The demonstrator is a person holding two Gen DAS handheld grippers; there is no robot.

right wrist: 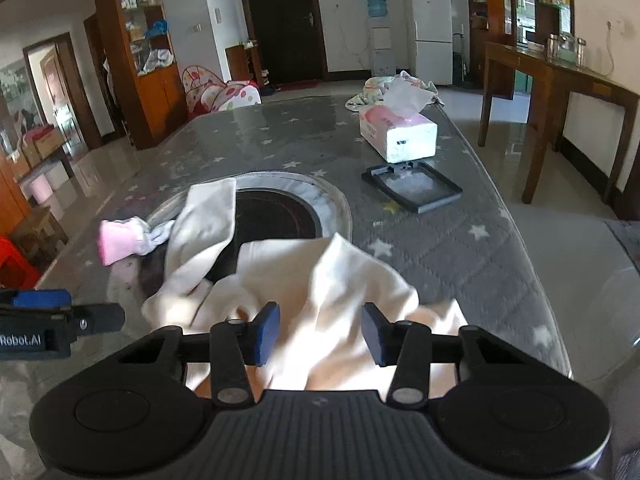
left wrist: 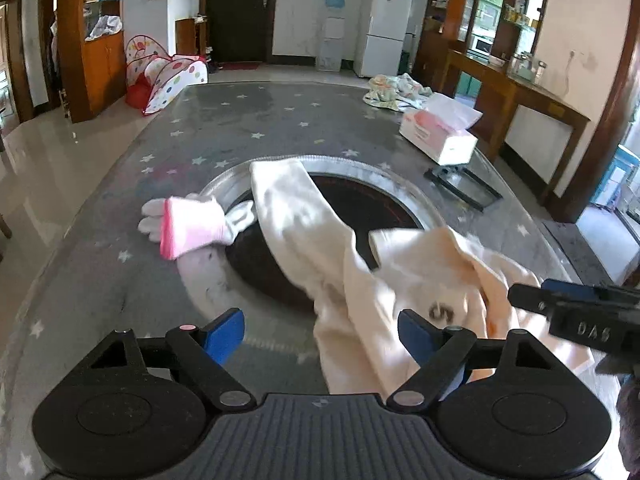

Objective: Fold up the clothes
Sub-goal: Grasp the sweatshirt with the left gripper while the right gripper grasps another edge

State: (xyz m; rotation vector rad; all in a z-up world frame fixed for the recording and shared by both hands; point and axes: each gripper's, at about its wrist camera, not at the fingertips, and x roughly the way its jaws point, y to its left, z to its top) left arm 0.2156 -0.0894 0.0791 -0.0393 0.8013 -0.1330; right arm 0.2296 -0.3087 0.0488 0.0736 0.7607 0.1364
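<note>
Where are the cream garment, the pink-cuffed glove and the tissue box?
cream garment (right wrist: 320,292), right wrist view, on its bunched body.
pink-cuffed glove (left wrist: 196,226), left wrist view, on the pink cuff.
tissue box (right wrist: 412,138), right wrist view, on its white end face.

At the right edge of the left wrist view, the right gripper (left wrist: 520,296) bears the pale letters "DAS". At the left edge of the right wrist view, the left gripper (right wrist: 100,318) reads "Robot.AI". The cream garment (left wrist: 400,280) shows a dark "5", blurred, at lower centre.
</note>
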